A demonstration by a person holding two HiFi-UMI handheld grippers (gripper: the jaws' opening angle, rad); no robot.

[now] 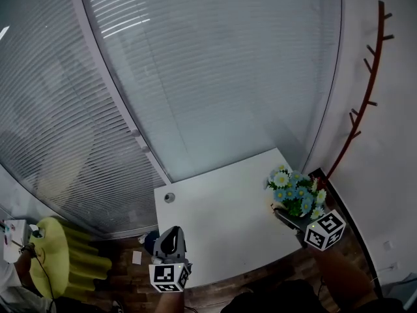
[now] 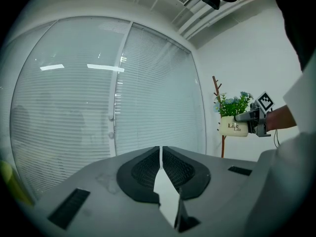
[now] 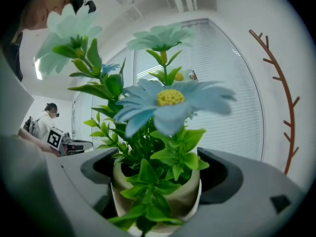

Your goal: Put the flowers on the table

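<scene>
A small cream pot of blue and white flowers (image 1: 295,192) is held up beside the right edge of the white table (image 1: 221,223). My right gripper (image 1: 293,217) is shut on that pot, which fills the right gripper view (image 3: 158,191) between the two dark jaws. In the left gripper view the same flower pot (image 2: 234,125) shows at the right, gripped from its side. My left gripper (image 1: 171,243) hangs over the table's front left corner; its jaws (image 2: 161,174) meet with nothing between them.
Glass walls with blinds (image 1: 195,77) run behind the table. A brown coat rack (image 1: 365,90) stands at the right wall. A yellow-green chair (image 1: 62,256) sits at the lower left. A small round cable port (image 1: 169,197) is set in the table's back left.
</scene>
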